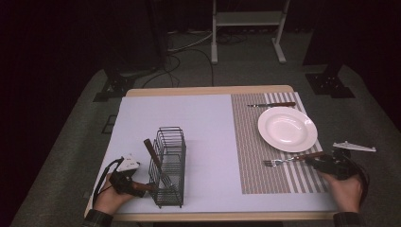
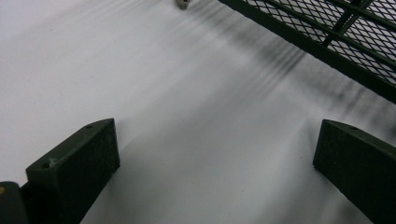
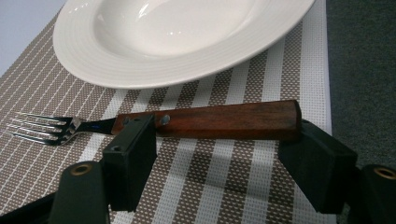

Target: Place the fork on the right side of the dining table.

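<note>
While jaws apart | R gripper at fork | by plate

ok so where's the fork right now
In the high view the fork lies on the striped mat at the table's right, just in front of the plate, its wooden handle between the right gripper's open jaws.

High view looks down across the table — gripper views sit close, sharing its rack and plate.
</note>
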`<state>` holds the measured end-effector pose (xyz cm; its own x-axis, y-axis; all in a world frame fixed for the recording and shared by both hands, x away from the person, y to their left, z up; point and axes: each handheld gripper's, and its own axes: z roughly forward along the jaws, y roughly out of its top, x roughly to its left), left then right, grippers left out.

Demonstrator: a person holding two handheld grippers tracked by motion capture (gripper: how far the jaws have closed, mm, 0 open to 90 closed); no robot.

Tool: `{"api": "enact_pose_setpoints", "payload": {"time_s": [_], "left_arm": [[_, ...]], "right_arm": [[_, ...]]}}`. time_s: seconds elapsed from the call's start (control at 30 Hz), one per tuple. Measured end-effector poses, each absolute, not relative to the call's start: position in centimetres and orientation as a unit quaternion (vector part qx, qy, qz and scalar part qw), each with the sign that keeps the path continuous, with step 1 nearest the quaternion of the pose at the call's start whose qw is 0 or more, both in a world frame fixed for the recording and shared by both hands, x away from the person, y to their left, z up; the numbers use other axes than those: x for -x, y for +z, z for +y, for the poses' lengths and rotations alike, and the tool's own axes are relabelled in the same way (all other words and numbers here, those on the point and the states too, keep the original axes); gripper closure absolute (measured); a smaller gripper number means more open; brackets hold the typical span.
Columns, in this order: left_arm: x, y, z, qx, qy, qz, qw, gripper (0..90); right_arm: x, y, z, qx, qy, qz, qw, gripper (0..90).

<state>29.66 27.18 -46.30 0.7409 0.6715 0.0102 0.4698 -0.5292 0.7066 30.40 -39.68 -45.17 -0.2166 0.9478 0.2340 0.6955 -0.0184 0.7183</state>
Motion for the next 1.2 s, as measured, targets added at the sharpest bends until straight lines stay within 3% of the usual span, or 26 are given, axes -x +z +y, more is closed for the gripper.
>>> {"api": "enact_pose_setpoints", "payload": {"time_s": [0.83,1.2], "left_arm": [[-29.7,-46.3,27.2,-0.863,0.142,0.331,0.355,0.0],[-29.7,-46.3,27.2,-0.863,0.142,0.331,0.355,0.0]], "right_arm": [[-30.2,-45.0,-39.9,-0.607,0.371,0.679,0.182,26.1],[-30.0,-43.3,-38.1,-0.569,0.383,0.698,0.207,24.4]]}}
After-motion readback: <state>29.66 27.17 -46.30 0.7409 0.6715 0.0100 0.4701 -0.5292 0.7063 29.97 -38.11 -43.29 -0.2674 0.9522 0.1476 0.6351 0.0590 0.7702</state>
